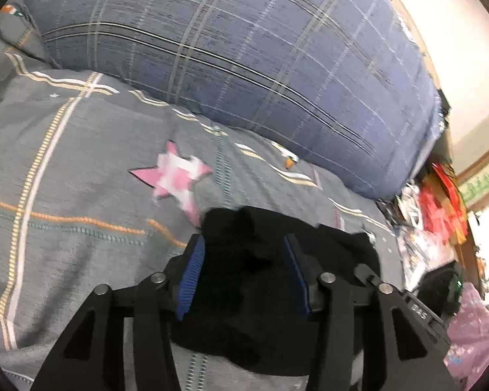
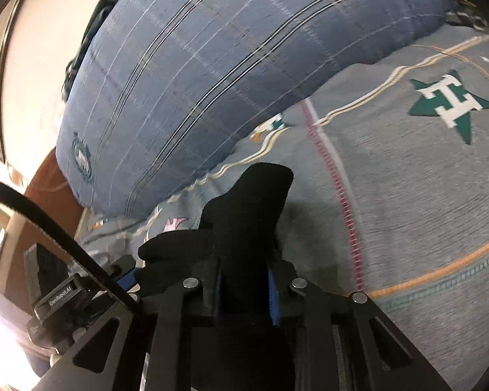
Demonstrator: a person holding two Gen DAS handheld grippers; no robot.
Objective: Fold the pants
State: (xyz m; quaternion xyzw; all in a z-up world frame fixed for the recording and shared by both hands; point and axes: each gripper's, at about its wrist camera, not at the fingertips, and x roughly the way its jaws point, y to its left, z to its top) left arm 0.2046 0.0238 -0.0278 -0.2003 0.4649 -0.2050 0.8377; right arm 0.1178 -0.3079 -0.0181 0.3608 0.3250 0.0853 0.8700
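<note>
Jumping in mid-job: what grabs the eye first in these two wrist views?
The black pants, bunched and pinched in the right gripper, with more cloth between the left gripper's wider jaws. Behind both, a big blue plaid pillow on the grey bedspread.

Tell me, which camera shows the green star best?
The right wrist view. There the green star with its white pattern sits whole and unblocked on the grey bedspread. The left wrist view shows no green star, only a pink star.
</note>
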